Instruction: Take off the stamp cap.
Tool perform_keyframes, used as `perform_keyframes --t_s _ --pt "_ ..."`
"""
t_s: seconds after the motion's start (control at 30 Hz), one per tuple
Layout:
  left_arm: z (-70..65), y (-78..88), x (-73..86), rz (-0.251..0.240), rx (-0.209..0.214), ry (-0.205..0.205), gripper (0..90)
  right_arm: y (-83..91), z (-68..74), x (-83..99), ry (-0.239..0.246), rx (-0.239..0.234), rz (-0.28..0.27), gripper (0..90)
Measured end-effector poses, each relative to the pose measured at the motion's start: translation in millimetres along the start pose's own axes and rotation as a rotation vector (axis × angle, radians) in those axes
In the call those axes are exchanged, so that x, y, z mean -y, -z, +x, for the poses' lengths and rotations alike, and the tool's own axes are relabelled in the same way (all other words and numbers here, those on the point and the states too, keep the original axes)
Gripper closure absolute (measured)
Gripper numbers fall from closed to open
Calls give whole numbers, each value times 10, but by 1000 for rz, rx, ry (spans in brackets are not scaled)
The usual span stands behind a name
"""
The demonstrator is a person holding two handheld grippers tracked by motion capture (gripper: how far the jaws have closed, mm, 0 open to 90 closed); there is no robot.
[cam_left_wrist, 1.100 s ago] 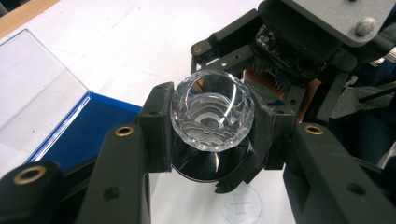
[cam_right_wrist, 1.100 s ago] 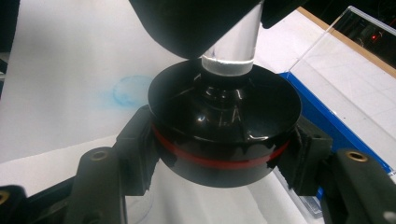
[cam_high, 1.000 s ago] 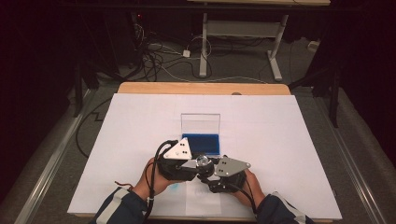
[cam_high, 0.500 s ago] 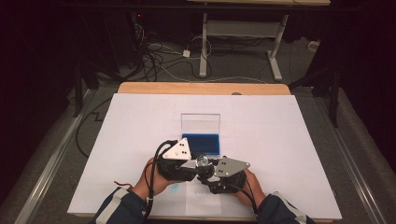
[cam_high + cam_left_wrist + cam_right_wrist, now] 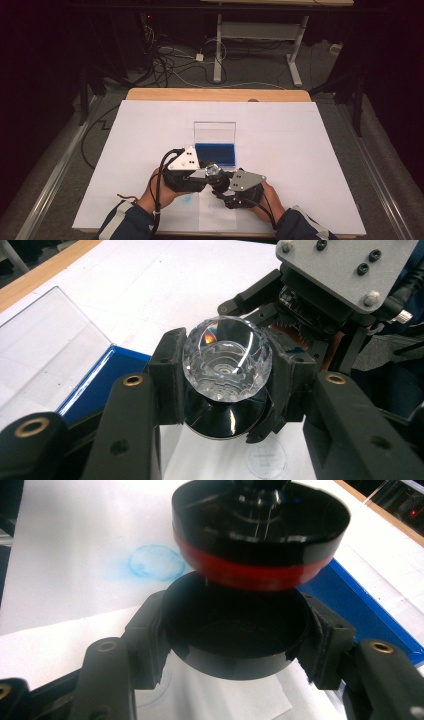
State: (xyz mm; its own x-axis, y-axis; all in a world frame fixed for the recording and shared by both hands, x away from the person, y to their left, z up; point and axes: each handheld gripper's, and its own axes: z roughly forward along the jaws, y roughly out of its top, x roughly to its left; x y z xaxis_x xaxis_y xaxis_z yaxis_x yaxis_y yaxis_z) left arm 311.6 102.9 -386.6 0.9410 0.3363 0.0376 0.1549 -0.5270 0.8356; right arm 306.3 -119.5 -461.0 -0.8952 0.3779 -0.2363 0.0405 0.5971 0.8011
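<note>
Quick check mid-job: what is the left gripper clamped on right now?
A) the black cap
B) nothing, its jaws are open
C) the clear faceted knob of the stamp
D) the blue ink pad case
C: in the left gripper view the left gripper has its pads pressed on both sides of the knob, while the right gripper holds the black cap below.

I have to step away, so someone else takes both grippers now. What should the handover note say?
Left gripper: shut on the crystal knob of the stamp.
Right gripper: shut on the round black cap, held just below the stamp's red band.
Blue box, clear lid up, sits on the white sheet just beyond the grippers.
Done: a faint blue round print is on the paper.
Left: probably bring cap and stamp together, then put it in the box.
</note>
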Motion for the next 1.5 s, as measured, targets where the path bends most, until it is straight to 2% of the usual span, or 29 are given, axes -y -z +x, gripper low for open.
perform_keyframes --t_s 0.4,0.6,1.07,1.5 --pt "42 47 30 6 -31 5 542 116 -57 15 8 17 8 391" --pt "63 72 44 9 -46 6 542 201 -110 26 -8 35 3 391" --pt "121 159 71 5 -75 12 542 455 -190 51 -5 62 -13 391" --pt "176 224 97 -5 -101 20 542 699 -258 92 -18 110 -29 391"
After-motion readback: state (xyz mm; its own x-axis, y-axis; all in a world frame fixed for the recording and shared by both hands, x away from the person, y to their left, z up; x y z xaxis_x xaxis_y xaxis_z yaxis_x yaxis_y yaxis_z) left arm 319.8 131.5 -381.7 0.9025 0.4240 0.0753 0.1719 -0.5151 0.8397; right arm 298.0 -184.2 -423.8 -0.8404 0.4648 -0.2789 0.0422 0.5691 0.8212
